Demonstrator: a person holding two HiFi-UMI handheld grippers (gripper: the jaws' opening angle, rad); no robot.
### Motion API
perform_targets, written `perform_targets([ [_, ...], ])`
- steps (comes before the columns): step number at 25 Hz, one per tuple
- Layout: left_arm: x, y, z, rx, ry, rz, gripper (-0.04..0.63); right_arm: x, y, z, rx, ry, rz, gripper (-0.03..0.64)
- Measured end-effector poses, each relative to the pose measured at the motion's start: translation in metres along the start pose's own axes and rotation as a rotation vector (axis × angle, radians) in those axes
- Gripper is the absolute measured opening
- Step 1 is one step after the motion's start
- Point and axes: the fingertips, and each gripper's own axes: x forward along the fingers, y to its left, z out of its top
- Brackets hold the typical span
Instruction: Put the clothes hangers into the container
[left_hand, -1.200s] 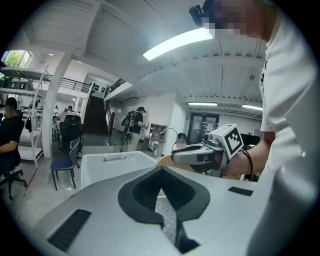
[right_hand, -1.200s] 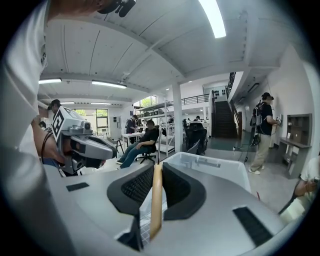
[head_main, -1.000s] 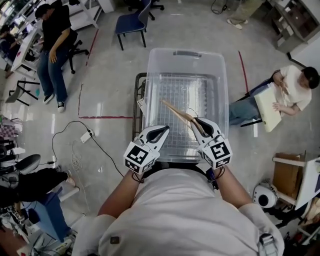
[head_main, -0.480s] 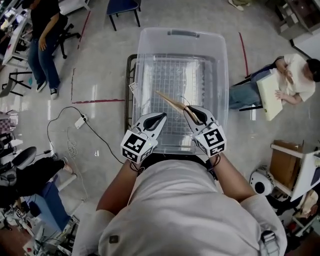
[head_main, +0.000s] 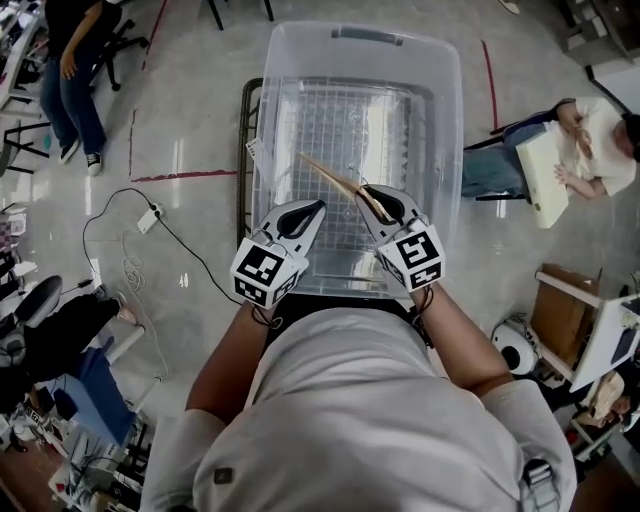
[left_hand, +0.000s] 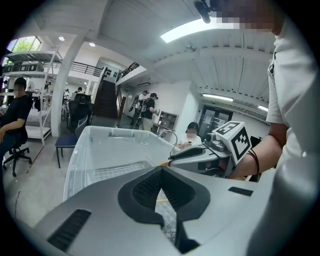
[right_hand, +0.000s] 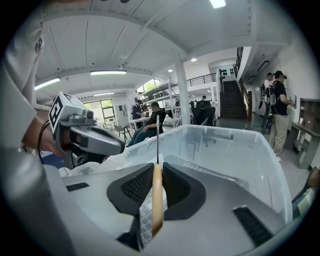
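A clear plastic container (head_main: 355, 32) stands open in front of me, a wire grid showing through its bottom. My right gripper (head_main: 364, 191) is shut on a wooden clothes hanger (head_main: 328, 172), which juts up and to the left over the container's near half. In the right gripper view the wooden bar (right_hand: 157, 200) sits pinched between the black pads, with its metal hook (right_hand: 157, 137) rising above the right gripper (right_hand: 156, 169). My left gripper (head_main: 317, 207) hovers beside it over the near rim, shut and empty. From the left gripper (left_hand: 161, 172), the container's wall (left_hand: 100, 150) lies just ahead.
The container rests on a dark wire cart (head_main: 245, 160). A seated person (head_main: 590, 150) with a board is at the right, another person (head_main: 70, 70) at the far left. A power strip and cable (head_main: 148, 216) lie on the floor at left, a cardboard box (head_main: 565, 310) at right.
Both grippers have sunk toward the container's near rim, the hanger still gripped in the right one. The container now fills more of the head view.
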Motion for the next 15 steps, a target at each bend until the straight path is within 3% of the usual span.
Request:
perform_targets([
  [15, 0.035, 0.024, -0.034, -0.050, 0.034, 0.035, 0.017, 0.042, -0.001, -0.071, 0.060, 0.145, 0.052, 0.066],
])
